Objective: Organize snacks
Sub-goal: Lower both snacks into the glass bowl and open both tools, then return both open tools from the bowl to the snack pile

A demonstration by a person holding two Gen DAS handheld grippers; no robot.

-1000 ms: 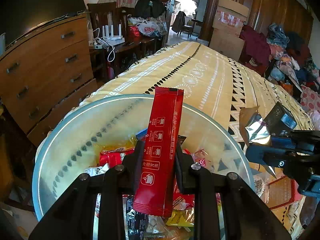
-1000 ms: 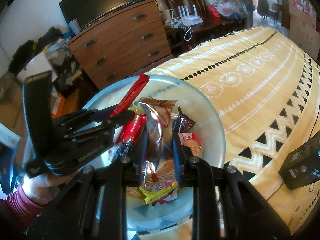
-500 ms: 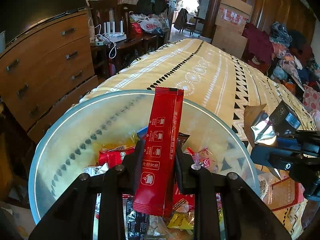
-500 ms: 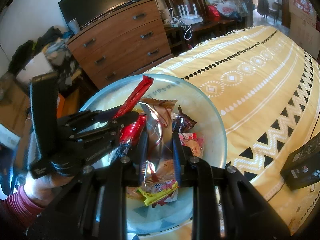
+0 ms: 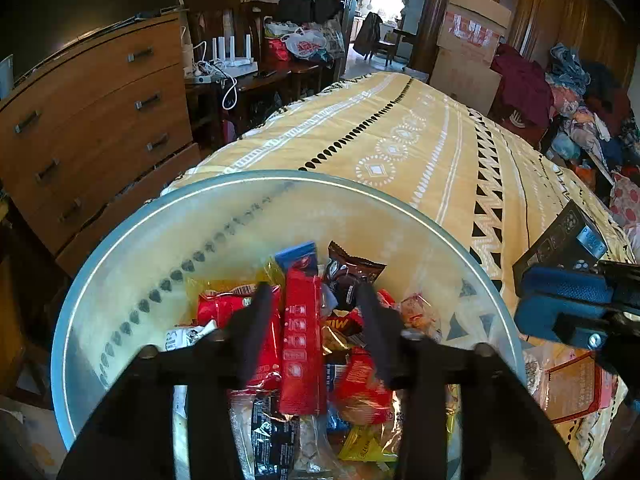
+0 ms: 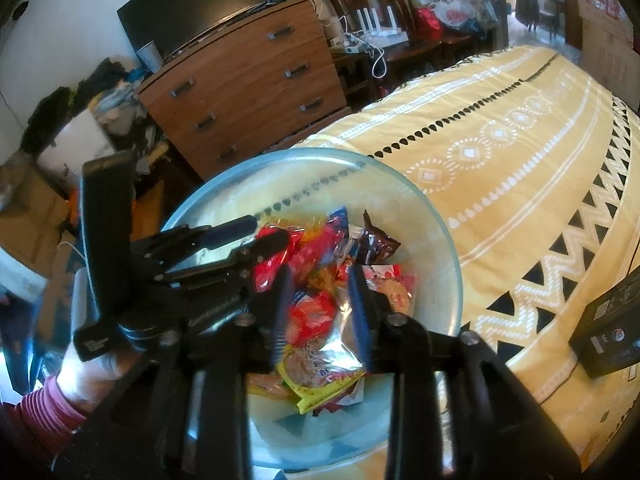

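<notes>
I count one glass bowl (image 5: pixel 132 264) on the yellow patterned cloth (image 5: pixel 400 148), holding a heap of wrapped snacks, too many and too overlapped to count exactly. Legible among them: one long red sachet (image 5: pixel 302 344) lying flat on the pile, one brown chocolate packet (image 5: pixel 352 276), one yellow pouch (image 6: pixel 316 376).

One black box (image 6: pixel 608 320) sits on the cloth to the bowl's right, well apart from it. A wooden chest of drawers (image 6: pixel 248 88) stands past the cloth's edge.

Left gripper (image 5: pixel 312 316) hangs over the bowl, jaws spread wide, the red sachet between them but untouched by either finger. Right gripper (image 6: pixel 320 300) also points down into the bowl, jaws released, nothing held. In the right wrist view the left gripper's body crosses the bowl's left rim and hides part of the pile.
</notes>
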